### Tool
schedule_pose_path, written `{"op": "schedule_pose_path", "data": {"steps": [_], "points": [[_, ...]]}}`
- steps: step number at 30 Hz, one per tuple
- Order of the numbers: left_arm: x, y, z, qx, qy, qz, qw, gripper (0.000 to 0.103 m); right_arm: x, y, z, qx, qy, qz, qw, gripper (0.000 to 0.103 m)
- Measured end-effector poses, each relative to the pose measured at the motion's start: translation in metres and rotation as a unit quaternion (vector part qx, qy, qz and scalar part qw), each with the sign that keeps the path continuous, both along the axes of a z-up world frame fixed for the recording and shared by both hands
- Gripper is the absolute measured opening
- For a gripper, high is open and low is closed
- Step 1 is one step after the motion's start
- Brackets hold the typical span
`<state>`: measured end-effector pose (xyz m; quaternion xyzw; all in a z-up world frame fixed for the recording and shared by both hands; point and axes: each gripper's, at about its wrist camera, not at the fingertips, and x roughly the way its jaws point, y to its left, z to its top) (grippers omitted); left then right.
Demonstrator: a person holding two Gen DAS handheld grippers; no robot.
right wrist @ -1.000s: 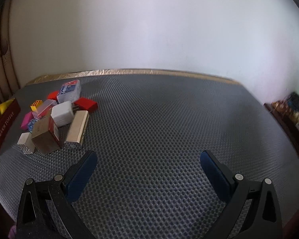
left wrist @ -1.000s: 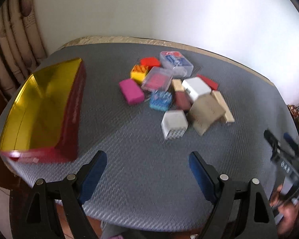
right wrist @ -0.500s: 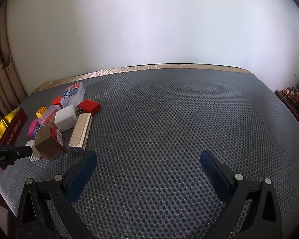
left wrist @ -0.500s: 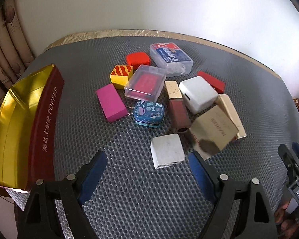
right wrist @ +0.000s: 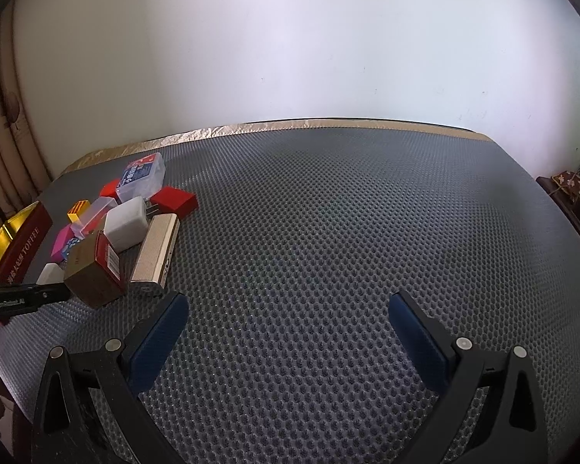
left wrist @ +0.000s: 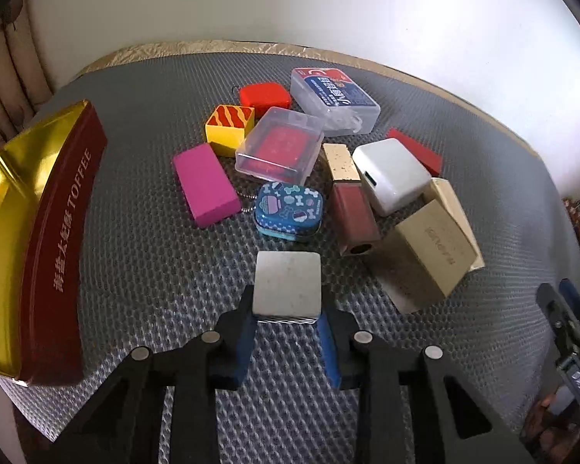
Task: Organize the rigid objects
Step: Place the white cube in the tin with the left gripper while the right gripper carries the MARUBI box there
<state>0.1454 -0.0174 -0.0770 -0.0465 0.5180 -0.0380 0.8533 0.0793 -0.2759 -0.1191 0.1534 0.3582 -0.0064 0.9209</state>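
Note:
My left gripper is shut on a white cube with a zigzag-striped side, which sits on the grey mat at the near edge of the pile. Behind it lie a blue patterned tin, a magenta block, a maroon tube, a brown carton, a white charger and clear plastic cases. A red and gold toffee tin stands open at the left. My right gripper is open and empty over bare mat; the pile lies to its left.
The grey honeycomb mat covers the table up to a gold-trimmed far edge by a white wall. A curtain hangs at the far left. A low shelf with small items stands beyond the right edge. The right gripper shows at the lower right of the left wrist view.
My left gripper moved forward to the pile and closed on the white striped cube. The right gripper shifted only slightly and stayed open.

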Motion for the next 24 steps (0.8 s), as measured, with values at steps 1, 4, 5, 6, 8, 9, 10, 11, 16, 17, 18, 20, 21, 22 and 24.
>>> {"op": "schedule_pose_path", "data": {"steps": [1, 4, 5, 6, 8, 9, 10, 11, 16, 17, 18, 20, 21, 22, 24], "points": [[-0.005, 0.003, 0.003, -0.010, 0.001, 0.002, 0.9999, 0.030, 0.000, 0.000, 0.000, 0.001, -0.001, 0.000, 1.000, 0.103], [-0.022, 0.007, 0.013, -0.023, 0.000, 0.006, 0.9997, 0.030, 0.000, 0.002, 0.001, 0.002, -0.004, 0.008, 1.000, 0.103], [-0.029, 0.010, 0.019, -0.029, -0.003, 0.007, 0.9996, 0.030, 0.000, 0.003, 0.001, 0.001, -0.006, 0.013, 1.000, 0.103], [-0.036, 0.012, 0.024, -0.031, -0.006, 0.008, 0.9995, 0.030, 0.000, 0.004, 0.003, -0.001, -0.010, 0.020, 1.000, 0.103], [-0.056, 0.020, 0.034, -0.032, -0.015, 0.011, 0.9993, 0.030, -0.001, 0.009, 0.010, -0.002, -0.022, 0.039, 0.999, 0.103], [-0.062, 0.023, 0.040, -0.033, -0.019, 0.012, 0.9992, 0.030, 0.000, 0.012, 0.017, 0.000, -0.031, 0.053, 0.998, 0.103], [-0.072, 0.028, 0.048, -0.037, -0.025, 0.013, 0.9989, 0.030, 0.000, 0.016, 0.024, 0.002, -0.038, 0.067, 0.997, 0.103], [-0.075, 0.031, 0.051, -0.038, -0.030, 0.014, 0.9987, 0.030, 0.002, 0.021, 0.032, 0.009, -0.045, 0.087, 0.995, 0.103], [-0.103, 0.050, 0.081, -0.032, -0.057, 0.021, 0.9976, 0.030, 0.028, 0.063, 0.061, 0.016, -0.029, 0.200, 0.979, 0.102], [-0.101, 0.052, 0.086, -0.032, -0.060, 0.025, 0.9974, 0.030, 0.033, 0.073, 0.064, 0.012, -0.026, 0.215, 0.976, 0.102], [-0.103, 0.055, 0.090, -0.034, -0.062, 0.028, 0.9971, 0.030, 0.040, 0.085, 0.067, 0.007, -0.019, 0.234, 0.972, 0.102], [-0.107, 0.063, 0.096, -0.041, -0.066, 0.037, 0.9963, 0.030, 0.044, 0.104, 0.071, -0.004, -0.012, 0.263, 0.965, 0.102], [-0.104, 0.065, 0.095, -0.041, -0.067, 0.041, 0.9960, 0.030, 0.048, 0.115, 0.072, -0.022, -0.011, 0.272, 0.962, 0.102], [-0.106, 0.070, 0.097, -0.042, -0.069, 0.045, 0.9957, 0.030, 0.049, 0.123, 0.072, -0.036, -0.009, 0.279, 0.959, 0.102], [-0.112, 0.083, 0.103, -0.049, -0.070, 0.053, 0.9949, 0.030, 0.054, 0.134, 0.066, -0.049, 0.010, 0.295, 0.954, 0.097]]}}
